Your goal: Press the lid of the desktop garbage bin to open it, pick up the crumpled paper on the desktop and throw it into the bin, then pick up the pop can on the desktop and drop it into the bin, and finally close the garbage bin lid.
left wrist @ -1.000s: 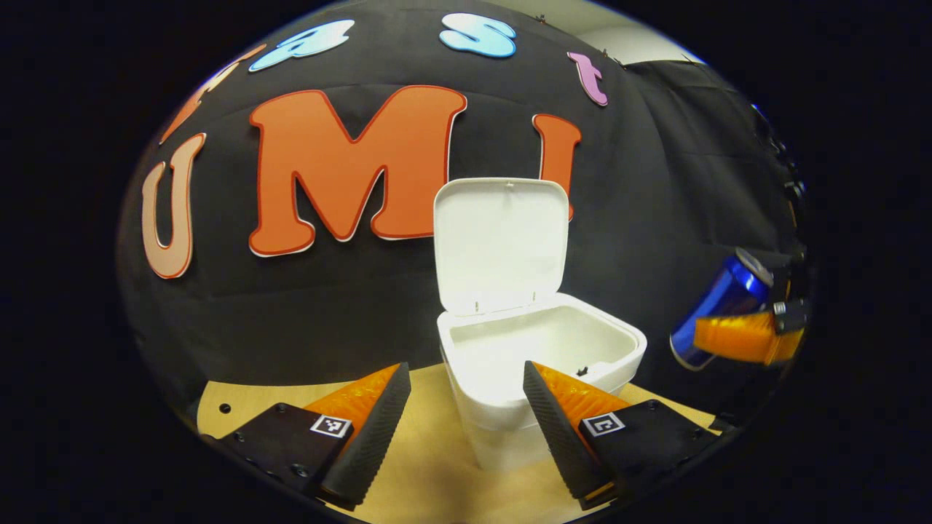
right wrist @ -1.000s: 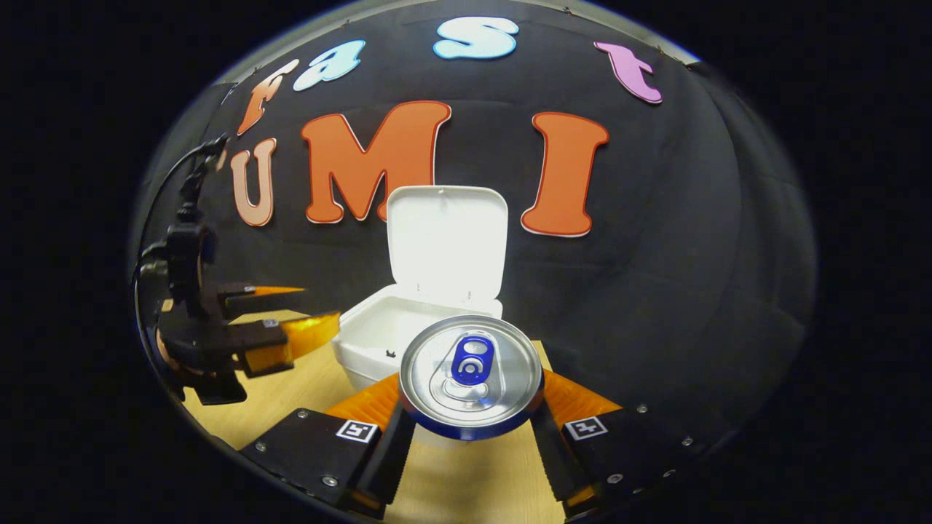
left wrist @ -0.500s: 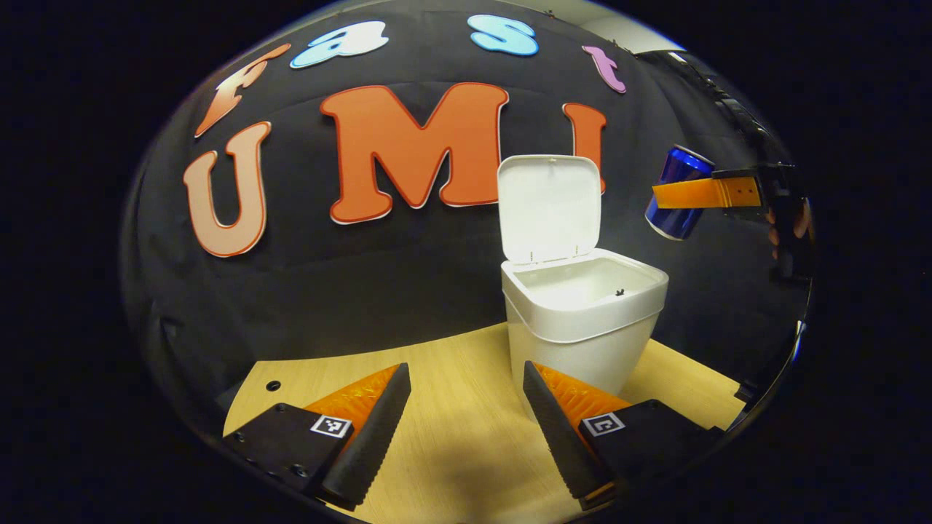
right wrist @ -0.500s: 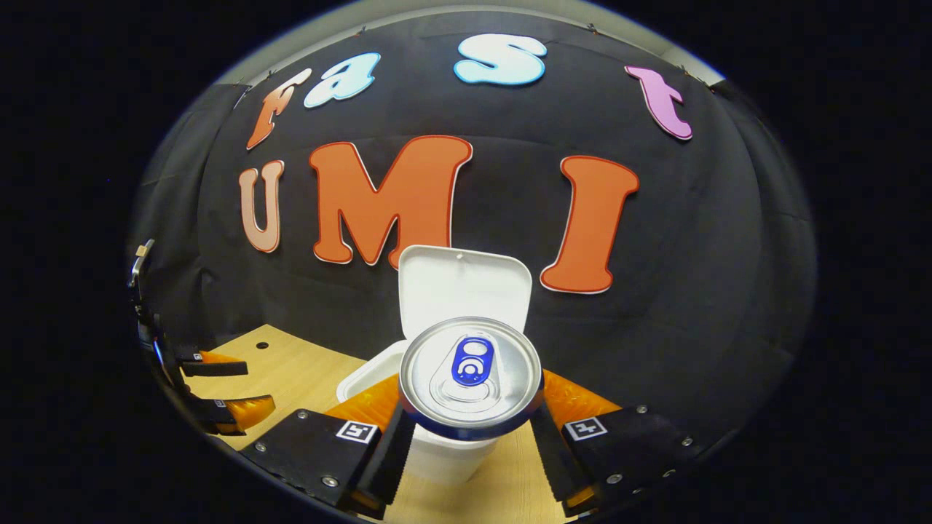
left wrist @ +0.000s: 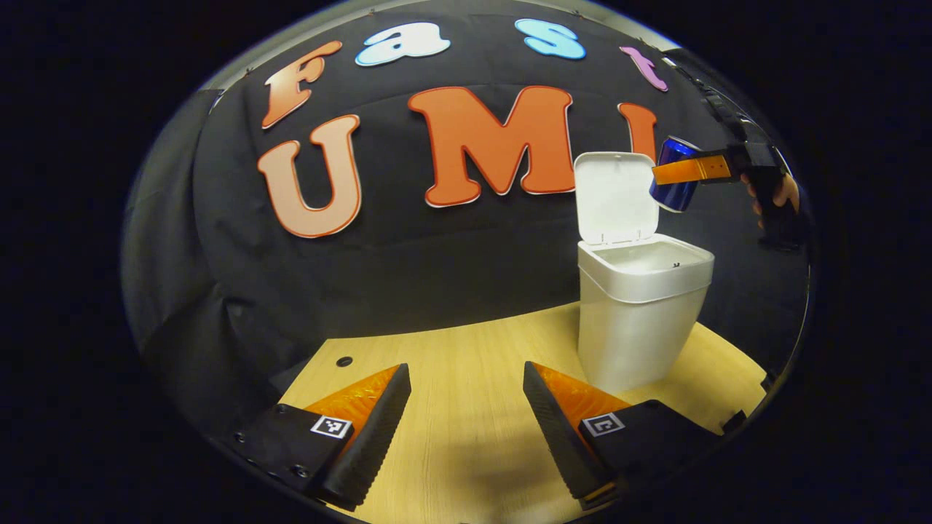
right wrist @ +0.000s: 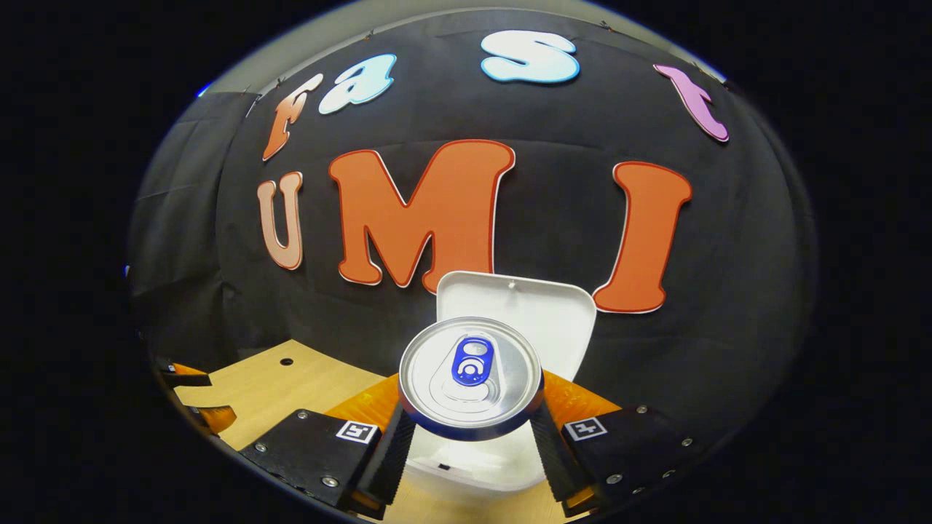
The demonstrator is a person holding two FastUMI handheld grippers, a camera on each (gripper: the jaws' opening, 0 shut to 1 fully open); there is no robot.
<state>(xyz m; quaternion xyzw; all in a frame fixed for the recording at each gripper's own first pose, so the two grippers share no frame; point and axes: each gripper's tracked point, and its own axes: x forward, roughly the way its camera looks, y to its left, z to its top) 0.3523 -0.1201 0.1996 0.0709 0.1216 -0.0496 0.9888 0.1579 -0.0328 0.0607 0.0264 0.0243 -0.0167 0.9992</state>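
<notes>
Two fingers of the left gripper (left wrist: 466, 415) stand well apart and hold nothing in the left gripper view, low over the bare wooden desktop (left wrist: 466, 349); farther off to the right stands the white garbage bin (left wrist: 641, 313) with its lid (left wrist: 615, 195) tipped up and back, and above its right rim the right gripper (left wrist: 688, 173), held by a hand (left wrist: 780, 195), carries the blue pop can (left wrist: 673, 185) lying tilted. In the right gripper view the pop can (right wrist: 470, 375) sits clamped between the right gripper's fingers, its silver top facing the camera, with the open lid (right wrist: 539, 309) just behind it and the bin's mouth (right wrist: 473, 462) directly below. No crumpled paper lies on the visible desktop, so the can drop looks to be the step in hand. The next move likely calls for parting the fingers once the can is squarely over the opening, then swinging the lid down.
</notes>
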